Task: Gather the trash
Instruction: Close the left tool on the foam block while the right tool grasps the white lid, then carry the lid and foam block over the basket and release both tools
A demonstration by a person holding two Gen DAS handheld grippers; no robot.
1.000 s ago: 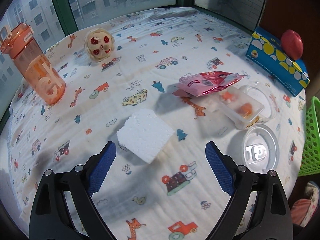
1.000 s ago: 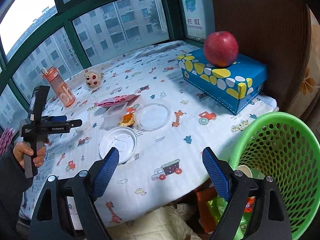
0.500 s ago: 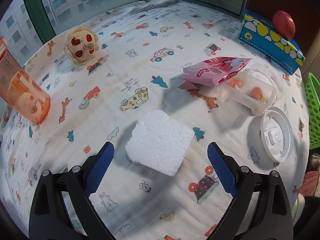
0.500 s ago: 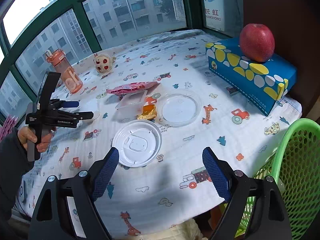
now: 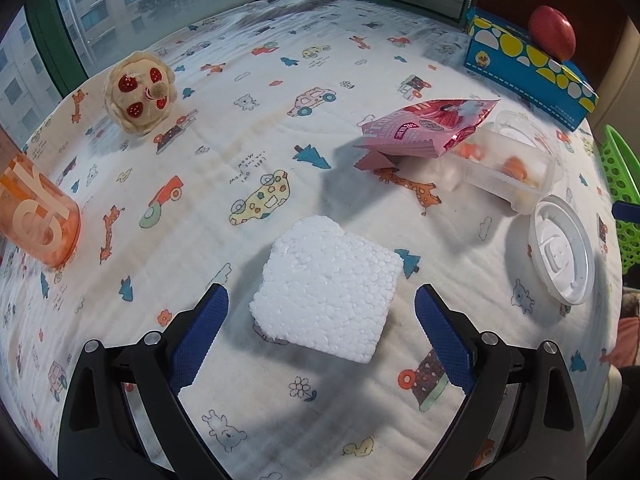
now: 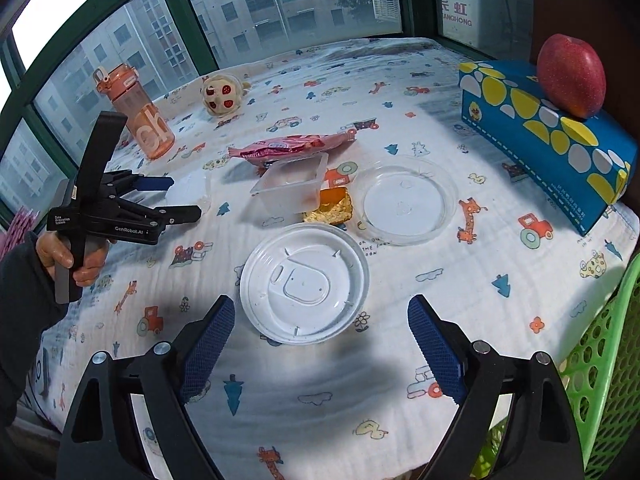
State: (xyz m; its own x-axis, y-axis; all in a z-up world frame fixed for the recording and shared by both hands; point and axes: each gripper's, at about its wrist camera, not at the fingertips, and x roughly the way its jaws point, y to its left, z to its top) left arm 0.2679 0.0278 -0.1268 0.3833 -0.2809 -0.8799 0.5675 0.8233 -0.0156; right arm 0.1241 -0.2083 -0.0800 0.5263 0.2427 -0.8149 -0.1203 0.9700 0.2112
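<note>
Left wrist view: left gripper (image 5: 320,312), fingers apart, empty, straddling a white foam block (image 5: 326,290) on the printed cloth (image 5: 248,128); pink wrapper (image 5: 428,128) and clear tub (image 5: 508,168) uncollected beyond. Right wrist view: right gripper (image 6: 320,328), fingers just widened, nothing between, poised above a white lid (image 6: 304,284); clear dish (image 6: 406,200) behind; green basket (image 6: 600,368) at the table edge; windows behind. Most trash apparently remains.

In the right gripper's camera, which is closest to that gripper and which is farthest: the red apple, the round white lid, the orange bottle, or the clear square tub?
From the right gripper:
1. Round white lid, just ahead of the fingers.
2. Clear square tub, mid-table behind the lid.
3. Orange bottle, far left by the window, and red apple, far right on the blue box: too close to call.
</note>
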